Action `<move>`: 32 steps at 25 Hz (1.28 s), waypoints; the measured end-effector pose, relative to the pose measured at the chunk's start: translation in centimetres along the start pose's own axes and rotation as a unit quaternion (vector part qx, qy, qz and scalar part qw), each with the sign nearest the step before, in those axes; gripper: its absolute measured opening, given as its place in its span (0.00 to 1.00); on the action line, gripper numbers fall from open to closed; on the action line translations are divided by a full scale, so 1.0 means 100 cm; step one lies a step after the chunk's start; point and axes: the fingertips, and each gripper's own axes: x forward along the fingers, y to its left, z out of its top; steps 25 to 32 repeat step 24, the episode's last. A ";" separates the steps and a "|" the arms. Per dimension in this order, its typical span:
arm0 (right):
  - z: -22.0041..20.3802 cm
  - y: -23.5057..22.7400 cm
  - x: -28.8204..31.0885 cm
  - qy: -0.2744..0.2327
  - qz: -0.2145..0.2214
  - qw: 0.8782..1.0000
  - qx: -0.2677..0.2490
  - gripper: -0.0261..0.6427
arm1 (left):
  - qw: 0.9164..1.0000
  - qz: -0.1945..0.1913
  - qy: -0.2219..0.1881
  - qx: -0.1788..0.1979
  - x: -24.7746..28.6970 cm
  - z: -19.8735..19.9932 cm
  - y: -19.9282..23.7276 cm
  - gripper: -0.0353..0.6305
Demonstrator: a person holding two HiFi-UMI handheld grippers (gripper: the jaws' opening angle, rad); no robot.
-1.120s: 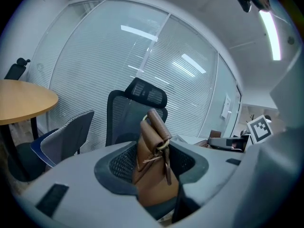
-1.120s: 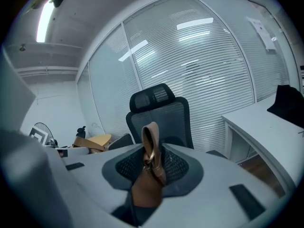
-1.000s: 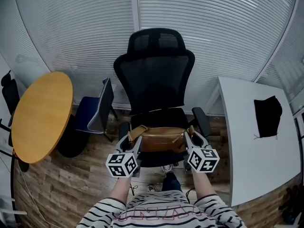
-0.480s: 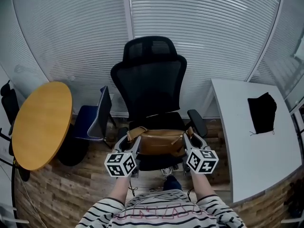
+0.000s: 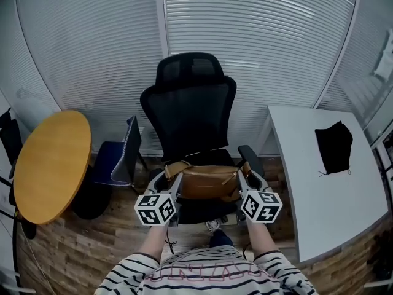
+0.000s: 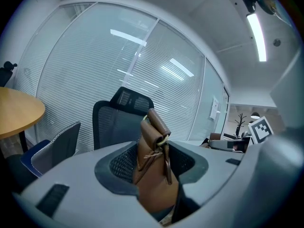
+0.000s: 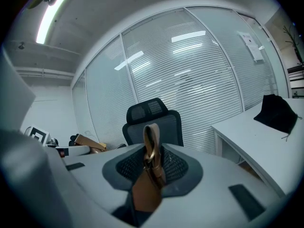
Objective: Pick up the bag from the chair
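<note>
A brown leather bag (image 5: 207,182) hangs between my two grippers, just above the seat of the black mesh office chair (image 5: 191,106). My left gripper (image 5: 170,180) is shut on the bag's left end, where the strap and ring (image 6: 154,146) stick up between its jaws. On the other side my right gripper (image 5: 244,177) is shut on the right end, with that end's strap loop (image 7: 151,160) pinched between its pads. The bag stretches level from one gripper to the other in the head view.
A round wooden table (image 5: 49,163) stands at the left, with a blue chair (image 5: 120,158) beside it. A white desk (image 5: 319,177) at the right carries a black cloth (image 5: 333,147). Glass walls with blinds curve behind the office chair.
Both grippers have risen together with the bag held between them. The bag now sits a little higher against the chair's seat than before.
</note>
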 end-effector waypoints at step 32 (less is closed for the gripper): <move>0.007 -0.015 0.020 -0.001 -0.004 1.000 0.001 0.20 | 1.000 0.005 0.004 0.002 0.025 0.005 0.001 0.36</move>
